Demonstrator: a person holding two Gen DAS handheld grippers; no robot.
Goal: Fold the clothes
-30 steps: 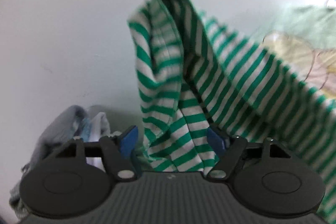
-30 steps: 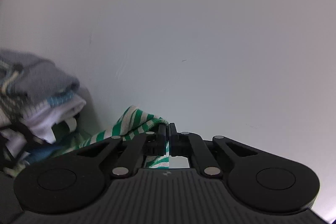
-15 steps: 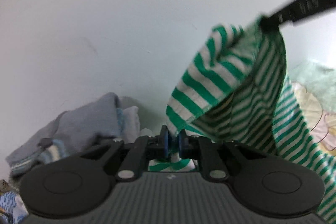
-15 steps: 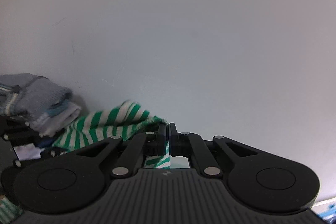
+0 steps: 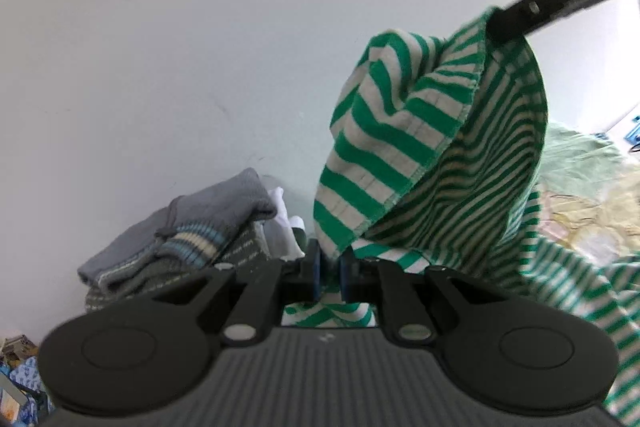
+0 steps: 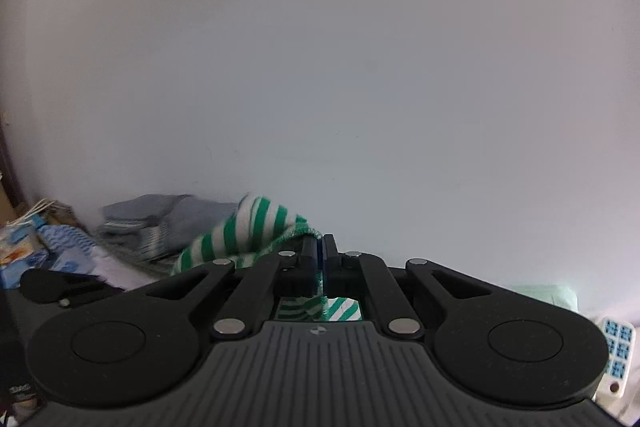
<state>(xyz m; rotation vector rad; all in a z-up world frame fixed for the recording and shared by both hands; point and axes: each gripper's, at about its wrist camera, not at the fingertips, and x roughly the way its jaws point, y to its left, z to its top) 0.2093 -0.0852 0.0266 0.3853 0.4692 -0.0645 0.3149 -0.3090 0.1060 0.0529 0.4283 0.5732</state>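
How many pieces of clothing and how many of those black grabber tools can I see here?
Green-and-white striped garment: 1
Grey folded knitwear pile: 1
Pale green printed cloth: 1
Grippers: 2, left gripper and right gripper, both clamped on the striped garment
Total: 5

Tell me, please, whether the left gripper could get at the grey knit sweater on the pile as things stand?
Probably not yet. The left gripper is shut on the green striped garment, which the right gripper also holds, so its jaws are occupied. The grey sweater itself lies uncovered, ahead and to its left.
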